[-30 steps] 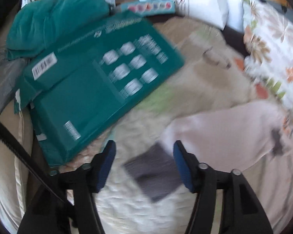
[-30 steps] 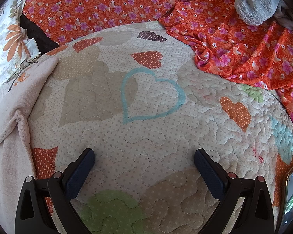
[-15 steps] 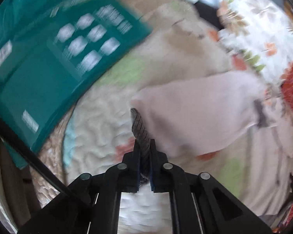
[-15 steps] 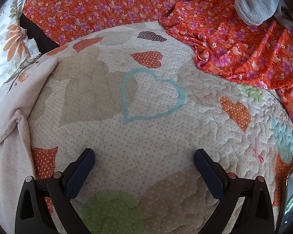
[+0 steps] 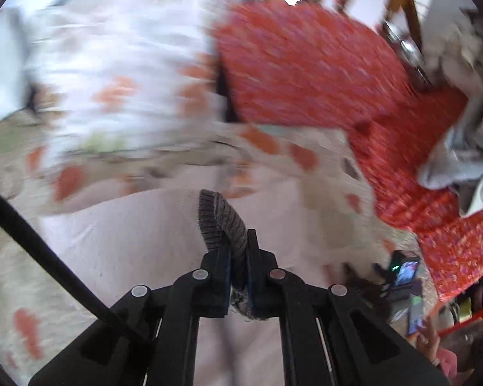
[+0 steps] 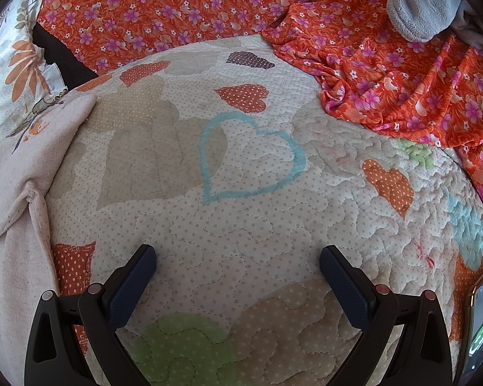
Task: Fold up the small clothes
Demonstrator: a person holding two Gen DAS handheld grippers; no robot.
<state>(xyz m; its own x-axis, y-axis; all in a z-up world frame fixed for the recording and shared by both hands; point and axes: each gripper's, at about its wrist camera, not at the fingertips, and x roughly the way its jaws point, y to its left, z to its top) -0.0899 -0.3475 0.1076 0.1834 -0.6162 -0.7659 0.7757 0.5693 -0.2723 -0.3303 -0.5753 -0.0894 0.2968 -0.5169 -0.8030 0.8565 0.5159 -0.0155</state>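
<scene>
My left gripper [image 5: 238, 251] is shut on a small dark grey ribbed cloth [image 5: 220, 217] that sticks up between the fingers, held above a pale pink garment [image 5: 128, 244] spread on the quilt. The left wrist view is blurred by motion. My right gripper [image 6: 238, 267] is open and empty, hovering over the heart-patterned quilt [image 6: 241, 193]. The pale pink garment also shows at the left edge of the right wrist view [image 6: 22, 180].
An orange flowered sheet [image 6: 386, 74] lies crumpled at the back and right, with a grey fleece [image 6: 421, 3] on it. A flowered pillow [image 6: 13, 61] sits at the left. A phone [image 6: 481, 318] lies at the quilt's right edge.
My left gripper closed on the grey cloth, lifted it and swung right, away from the teal box toward the pillow and orange sheet. My right gripper has not moved.
</scene>
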